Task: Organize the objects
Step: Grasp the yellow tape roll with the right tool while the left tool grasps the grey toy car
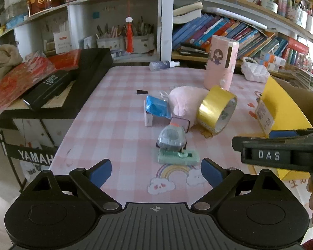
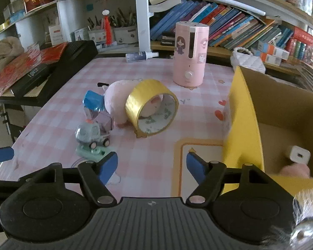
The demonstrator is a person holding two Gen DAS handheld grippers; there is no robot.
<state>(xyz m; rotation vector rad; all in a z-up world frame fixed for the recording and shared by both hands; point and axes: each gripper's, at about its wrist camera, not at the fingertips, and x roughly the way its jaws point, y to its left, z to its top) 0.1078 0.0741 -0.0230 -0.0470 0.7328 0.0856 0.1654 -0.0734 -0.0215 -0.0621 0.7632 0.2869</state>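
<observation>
A pile lies mid-table on the pink checked cloth [image 1: 119, 125]: a gold tape roll [image 1: 217, 109] on its edge, a pink plush [image 1: 183, 102], a blue packet [image 1: 157, 106], a clear toy car [image 1: 171, 137] and a green flat case [image 1: 178, 156]. My left gripper [image 1: 156, 173] is open just in front of the green case, holding nothing. My right gripper [image 2: 152, 166] is open over bare cloth, between the toy car [image 2: 91, 134] and the yellow cardboard box [image 2: 246, 125]. A white plug [image 2: 299, 155] and something pink lie inside the box.
A pink humidifier [image 2: 188, 56] stands behind the pile, and a spray bottle [image 2: 140, 56] lies at the table's far edge. A black keyboard case [image 1: 89, 79] with red packets borders the left side. Bookshelves and a white quilted bag [image 2: 247, 61] stand behind.
</observation>
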